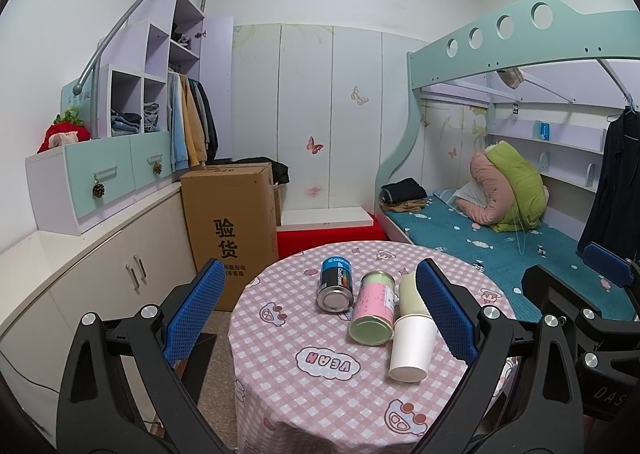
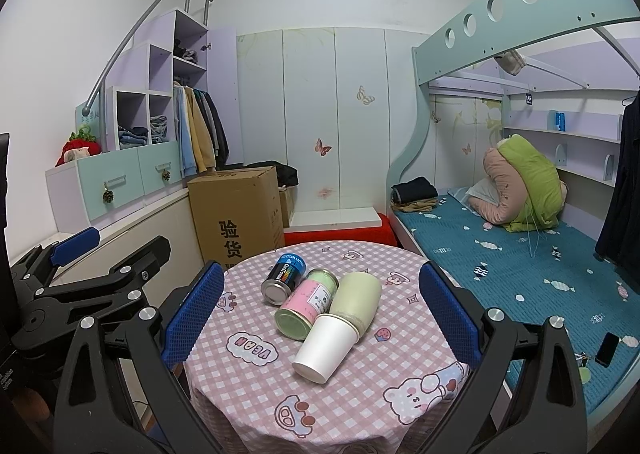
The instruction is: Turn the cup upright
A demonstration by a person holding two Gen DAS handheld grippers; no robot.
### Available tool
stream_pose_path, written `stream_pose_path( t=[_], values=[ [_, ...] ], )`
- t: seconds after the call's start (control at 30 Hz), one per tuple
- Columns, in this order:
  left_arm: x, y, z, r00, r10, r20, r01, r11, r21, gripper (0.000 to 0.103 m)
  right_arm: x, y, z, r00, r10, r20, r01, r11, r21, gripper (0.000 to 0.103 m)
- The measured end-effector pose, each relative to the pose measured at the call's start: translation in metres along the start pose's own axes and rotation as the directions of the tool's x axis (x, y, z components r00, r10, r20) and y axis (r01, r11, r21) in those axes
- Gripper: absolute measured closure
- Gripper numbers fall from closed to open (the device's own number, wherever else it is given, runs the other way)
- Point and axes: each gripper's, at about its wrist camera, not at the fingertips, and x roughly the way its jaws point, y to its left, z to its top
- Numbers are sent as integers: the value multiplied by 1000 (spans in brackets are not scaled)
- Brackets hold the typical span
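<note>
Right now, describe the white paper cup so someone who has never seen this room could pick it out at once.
Find the round table with the pink checked cloth, in front of the bed. Four containers lie on their sides in a cluster near its middle. The white paper cup is the nearest one, plain white with no label, its rim against the pale green cup, unlike the two printed cans beside it.

The white paper cup (image 2: 325,348) lies on its side on the bench (image 2: 248,386). Its base faces the camera. Its mouth end touches a pale green cup (image 2: 356,300), also toppled.
</note>
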Motion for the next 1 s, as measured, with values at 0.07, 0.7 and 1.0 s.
stream_pose_path(
  t=[0.07, 0.7, 1.0],
  values=[
    [-2, 0, 2, 1000, 1, 3, -1, 1000, 0, 6, 0, 0, 0, 1000, 0, 2, 0, 1000, 0, 9],
    [-5, 9, 22, 1000, 8, -4, -8, 1000, 3, 6, 4, 2, 13, 1000, 9, -8, -9, 1000, 22, 9],
    [12, 6, 24, 1000, -1, -29, 1, 1000, 4, 6, 17, -5, 20, 1000, 6, -31, -5, 999, 44, 8]
  ],
)
